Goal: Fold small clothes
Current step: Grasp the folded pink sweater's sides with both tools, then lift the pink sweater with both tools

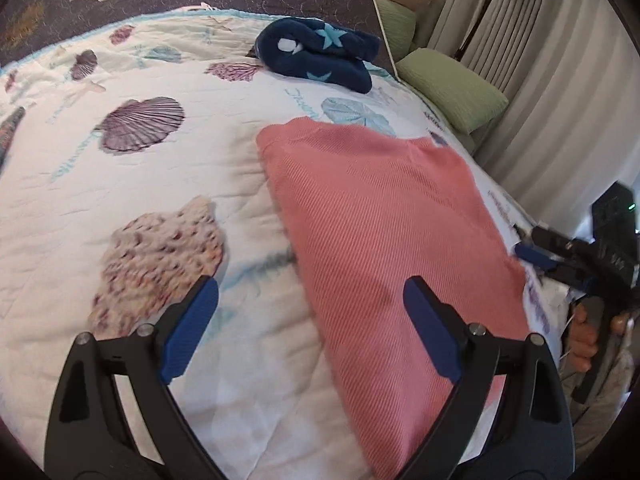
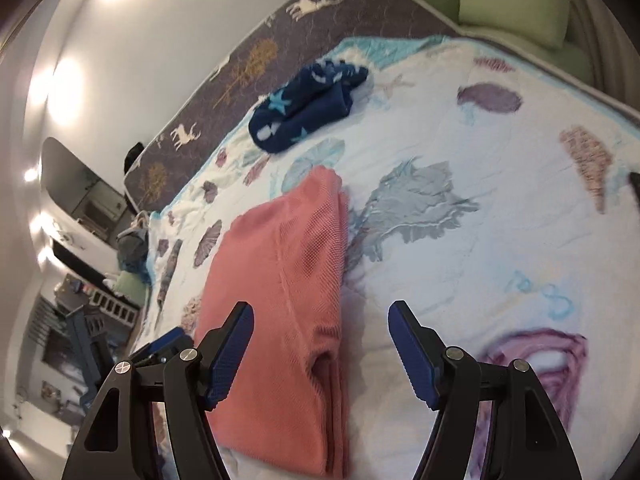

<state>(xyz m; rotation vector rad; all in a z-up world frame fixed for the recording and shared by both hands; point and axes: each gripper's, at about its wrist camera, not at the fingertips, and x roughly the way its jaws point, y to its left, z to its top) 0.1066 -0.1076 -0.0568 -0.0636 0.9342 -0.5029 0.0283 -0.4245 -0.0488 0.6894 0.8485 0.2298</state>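
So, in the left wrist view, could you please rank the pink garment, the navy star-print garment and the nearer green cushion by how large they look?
1. Pink garment, by far the largest, though it lies nearest the camera.
2 and 3. Navy star-print garment and nearer green cushion look about alike; both lie farther off, so I would not rank them.

The left hand-held gripper [image 1: 310,308] is open above the bed [image 1: 160,200]; a folded pink cloth [image 1: 380,216] lies at centre right, a dark blue garment [image 1: 320,56] at the top
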